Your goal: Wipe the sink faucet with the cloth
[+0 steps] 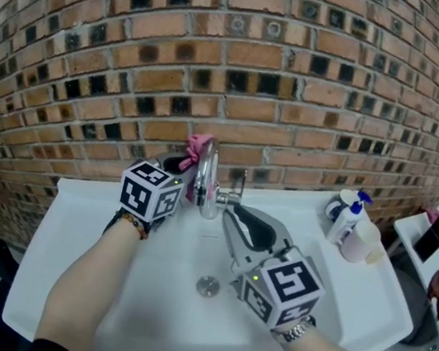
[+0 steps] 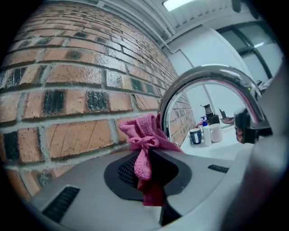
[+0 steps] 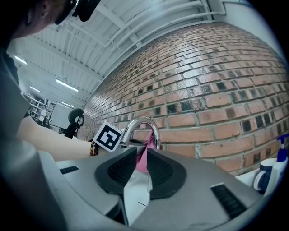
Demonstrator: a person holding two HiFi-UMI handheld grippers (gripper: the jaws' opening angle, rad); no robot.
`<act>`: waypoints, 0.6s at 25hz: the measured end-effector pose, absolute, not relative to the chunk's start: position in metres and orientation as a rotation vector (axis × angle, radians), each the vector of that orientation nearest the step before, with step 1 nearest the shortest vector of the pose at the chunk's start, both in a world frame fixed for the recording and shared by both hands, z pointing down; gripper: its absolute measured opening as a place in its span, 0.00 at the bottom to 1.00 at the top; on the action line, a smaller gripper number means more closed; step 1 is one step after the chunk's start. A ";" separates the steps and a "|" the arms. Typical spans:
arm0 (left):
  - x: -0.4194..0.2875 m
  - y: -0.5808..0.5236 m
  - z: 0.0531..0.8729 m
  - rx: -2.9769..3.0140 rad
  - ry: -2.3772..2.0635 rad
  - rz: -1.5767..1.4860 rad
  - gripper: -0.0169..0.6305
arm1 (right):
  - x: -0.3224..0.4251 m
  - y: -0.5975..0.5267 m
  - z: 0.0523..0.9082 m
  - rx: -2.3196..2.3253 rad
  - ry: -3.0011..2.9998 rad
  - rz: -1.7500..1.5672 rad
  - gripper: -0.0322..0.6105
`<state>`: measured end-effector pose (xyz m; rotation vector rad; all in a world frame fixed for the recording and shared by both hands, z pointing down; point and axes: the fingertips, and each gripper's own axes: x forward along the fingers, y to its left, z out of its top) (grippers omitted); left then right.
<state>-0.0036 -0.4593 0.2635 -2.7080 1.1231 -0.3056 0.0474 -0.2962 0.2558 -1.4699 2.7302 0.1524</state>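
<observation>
In the head view the faucet (image 1: 207, 179) stands upright at the far rim of the sink (image 1: 78, 225), in front of the brick wall (image 1: 219, 51). Its arch curves toward the near side and the spout points down at the basin. The left gripper (image 1: 183, 161) reaches in from the left and holds the pink cloth (image 1: 198, 149) against the far left side of the faucet neck, near the top. The right gripper (image 1: 229, 212) points from the near right at the faucet base. A bottle (image 1: 347, 214) stands at the sink's right rim. In the left gripper view the left gripper (image 2: 145, 155) has its jaws closed tight on the cloth (image 2: 144, 135), whose bunched length runs along the jaw line, with a knotted end sticking out past the tips beside the wall. The faucet (image 2: 207, 72) arches from just behind the cloth over to the right. In the right gripper view the right gripper (image 3: 141, 151) has its jaws a narrow gap apart with nothing between them. Beyond that gap are the faucet (image 3: 142, 122), arching to the left, and a strip of cloth (image 3: 142, 161).
</observation>
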 end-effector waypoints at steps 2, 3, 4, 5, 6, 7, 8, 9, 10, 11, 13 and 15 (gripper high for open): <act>-0.004 -0.461 0.270 -2.717 1.132 -0.309 0.08 | 0.048 -0.297 0.256 -1.470 2.730 0.150 0.18; -0.004 -0.462 0.273 -2.722 1.134 -0.309 0.08 | 0.048 -0.297 0.256 -1.470 2.731 0.149 0.18; -0.004 -0.463 0.276 -2.727 1.135 -0.311 0.08 | 0.049 -0.298 0.257 -1.471 2.732 0.147 0.18; -0.004 -0.463 0.279 -2.732 1.136 -0.311 0.08 | 0.049 -0.298 0.257 -1.473 2.732 0.144 0.18; -0.005 -0.464 0.281 -2.735 1.140 -0.310 0.08 | 0.050 -0.299 0.258 -1.475 2.730 0.141 0.18; -0.005 -0.464 0.282 -2.735 1.144 -0.311 0.08 | 0.050 -0.299 0.258 -1.477 2.728 0.139 0.18; -0.006 -0.464 0.283 -2.733 1.148 -0.313 0.08 | 0.051 -0.299 0.258 -1.479 2.728 0.138 0.18; -0.006 -0.463 0.285 -2.729 1.150 -0.318 0.08 | 0.050 -0.299 0.258 -1.479 2.729 0.139 0.18; -0.007 -0.463 0.287 -2.725 1.152 -0.324 0.08 | 0.050 -0.299 0.258 -1.478 2.731 0.140 0.18; -0.008 -0.462 0.289 -2.724 1.154 -0.328 0.08 | 0.049 -0.299 0.258 -1.476 2.734 0.140 0.18; -0.009 -0.462 0.291 -2.724 1.160 -0.335 0.08 | 0.047 -0.299 0.260 -1.473 2.740 0.135 0.18; -0.010 -0.460 0.292 -2.711 1.168 -0.348 0.08 | 0.048 -0.299 0.261 -1.476 2.742 0.134 0.18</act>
